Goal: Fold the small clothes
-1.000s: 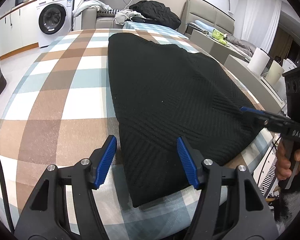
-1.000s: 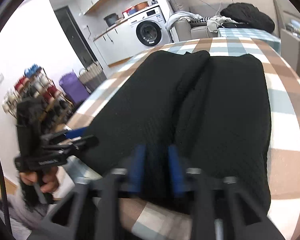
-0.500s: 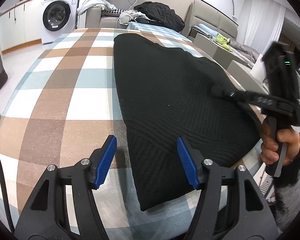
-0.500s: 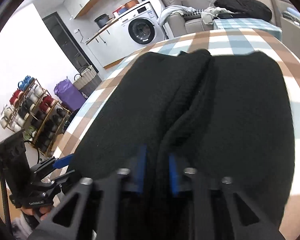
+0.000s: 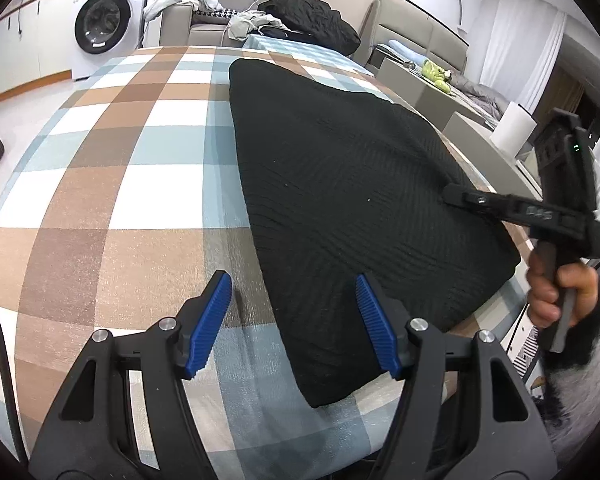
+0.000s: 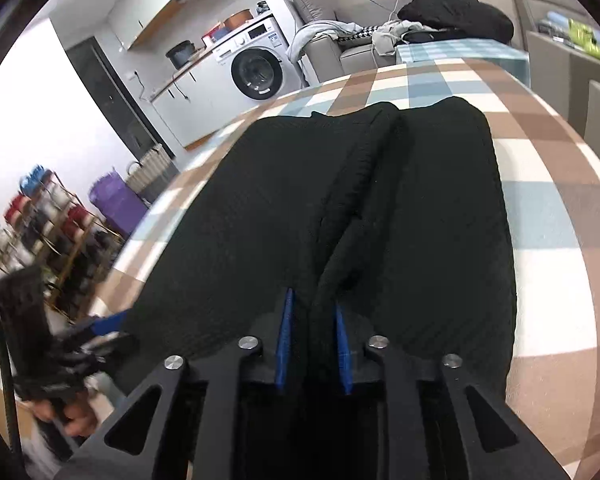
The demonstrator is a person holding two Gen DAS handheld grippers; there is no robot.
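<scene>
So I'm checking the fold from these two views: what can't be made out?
- Right gripper: jaws opening, a ridge of the black garment between them; its own black body hides the cloth nearer the camera.
- Left gripper: blurred in the right wrist view. Its own view shows it open.
- Garment type: sleeves and collar not visible in either view.

Table (image 5: 140, 184) under brown, blue and white checked cloth, black knit garment (image 5: 340, 184) lying flat on it
</scene>
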